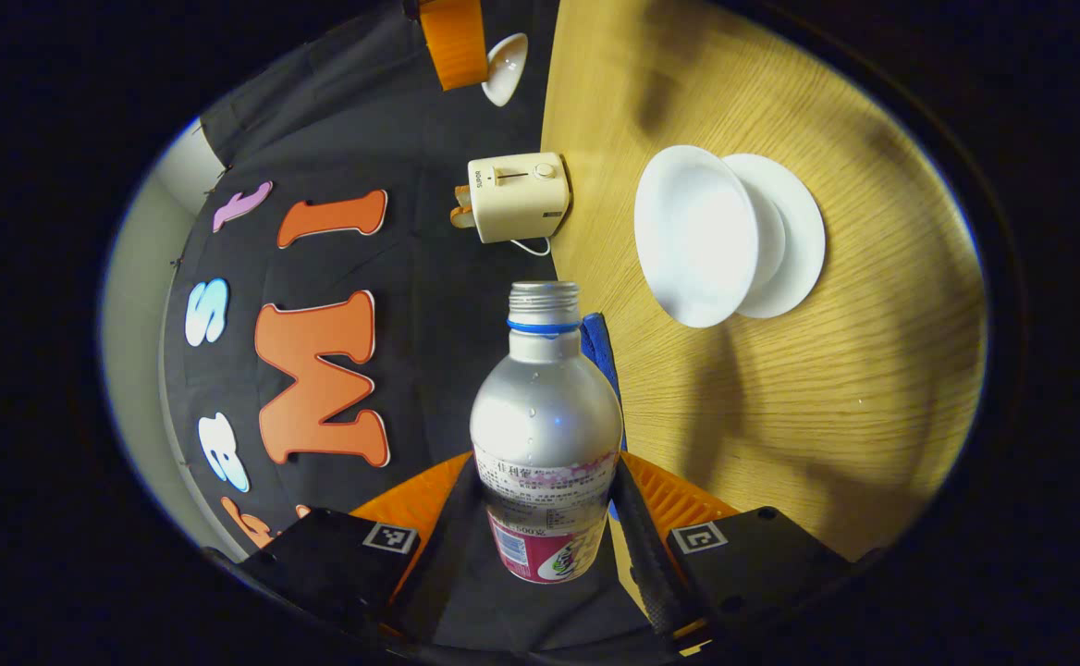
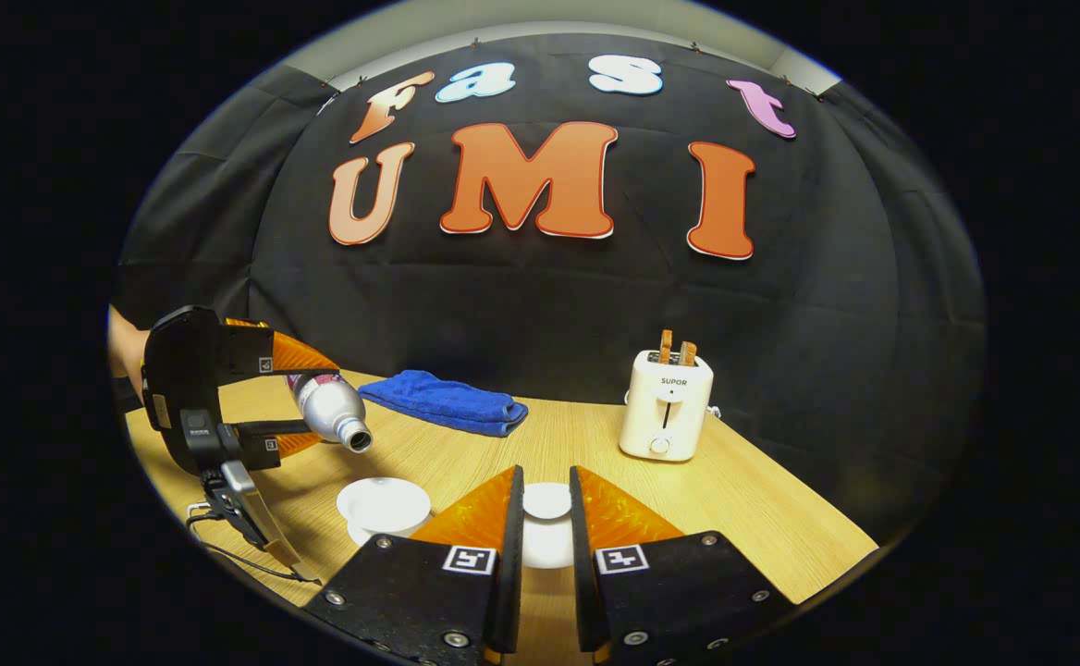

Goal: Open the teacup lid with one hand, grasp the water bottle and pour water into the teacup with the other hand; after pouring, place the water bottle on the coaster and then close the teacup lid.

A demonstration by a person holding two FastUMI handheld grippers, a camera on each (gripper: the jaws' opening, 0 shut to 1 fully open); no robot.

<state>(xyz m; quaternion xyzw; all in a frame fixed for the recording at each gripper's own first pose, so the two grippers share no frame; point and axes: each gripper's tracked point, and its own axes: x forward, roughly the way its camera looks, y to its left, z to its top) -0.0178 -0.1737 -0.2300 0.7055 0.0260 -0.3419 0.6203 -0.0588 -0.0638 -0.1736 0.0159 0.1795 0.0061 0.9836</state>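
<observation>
Black cloth is backing a wooden worktop (image 2: 734, 499), where a toaster (image 2: 666, 405) and a folded blue towel (image 2: 443, 400) are sitting toward the rear. Your left tool (image 1: 547, 532) is gripping the water bottle (image 1: 546, 421) around its labelled body, both fingers pressing its sides. Seen from the right gripper view, the bottle (image 2: 329, 407) is lying tipped well over, its long axis slanting down and its uncapped mouth pointing toward the teacup (image 2: 383, 507), hanging just above and beside the rim. In the left gripper view the teacup (image 1: 699, 236) is standing open on its saucer (image 1: 785, 231); whether water is in it yet, you cannot tell, and no stream is showing. Your right tool (image 2: 546, 518) is closing on the white lid (image 2: 547, 504), holding it clear of the cup. Judging by this, the pour is just getting under way.
</observation>
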